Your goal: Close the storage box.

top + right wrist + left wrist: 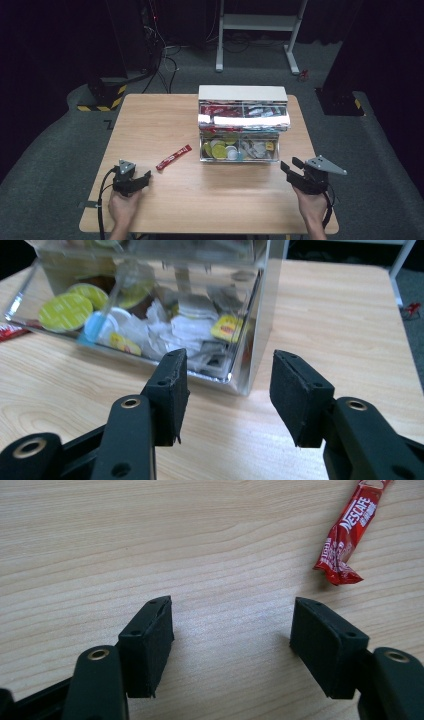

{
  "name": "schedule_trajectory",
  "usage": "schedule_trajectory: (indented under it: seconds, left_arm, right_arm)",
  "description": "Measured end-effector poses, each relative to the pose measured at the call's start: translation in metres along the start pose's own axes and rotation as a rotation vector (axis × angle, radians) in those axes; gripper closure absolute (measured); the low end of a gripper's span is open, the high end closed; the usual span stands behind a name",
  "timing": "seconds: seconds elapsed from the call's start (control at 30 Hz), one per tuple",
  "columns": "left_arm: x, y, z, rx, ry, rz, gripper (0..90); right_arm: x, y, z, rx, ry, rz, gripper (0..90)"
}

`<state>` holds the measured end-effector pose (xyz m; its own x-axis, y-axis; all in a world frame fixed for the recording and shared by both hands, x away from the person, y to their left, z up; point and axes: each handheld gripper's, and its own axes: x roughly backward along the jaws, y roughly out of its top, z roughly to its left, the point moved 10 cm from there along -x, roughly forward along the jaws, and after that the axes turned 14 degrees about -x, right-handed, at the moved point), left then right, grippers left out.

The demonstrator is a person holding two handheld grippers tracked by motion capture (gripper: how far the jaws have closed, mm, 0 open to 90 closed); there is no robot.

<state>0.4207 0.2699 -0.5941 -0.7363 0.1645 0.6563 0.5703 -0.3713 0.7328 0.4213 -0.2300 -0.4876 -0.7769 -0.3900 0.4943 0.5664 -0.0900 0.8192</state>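
A red Nescafe sachet (173,157) lies flat on the wooden table (150,115), left of a clear plastic organiser box (276,150). My left gripper (146,176) rests low at the table's front left, open, with only bare wood between its pads. In the left gripper view the sachet (350,535) lies up and to the right of that gripper (232,605), apart from it. My right gripper (290,164) is open at the front right, pointing at the box's near right corner (260,315). Nothing sits between the right gripper's (230,357) pads.
The box holds round green and yellow capsules (65,310) and tea bags (195,332) in its lower compartments, and red sachets (220,110) higher up. Its white lid (242,93) stands open at the back. A white stand (257,22) and cables are on the floor beyond.
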Motion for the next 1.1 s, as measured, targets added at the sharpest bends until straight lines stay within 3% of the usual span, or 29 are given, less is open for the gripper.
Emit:
schedule_trajectory:
  seconds: [0.47,1.1]
  left_arm:
    - [0.0,0.0,0.0,-0.001,-0.002,0.0,33.0]
    - [-0.001,0.0,-0.001,-0.003,-0.005,0.003,31.7]
  right_arm:
    - [-0.024,-0.024,-0.014,-0.024,-0.037,0.067,49.2]
    - [-0.058,-0.047,-0.04,-0.021,-0.139,0.156,48.3]
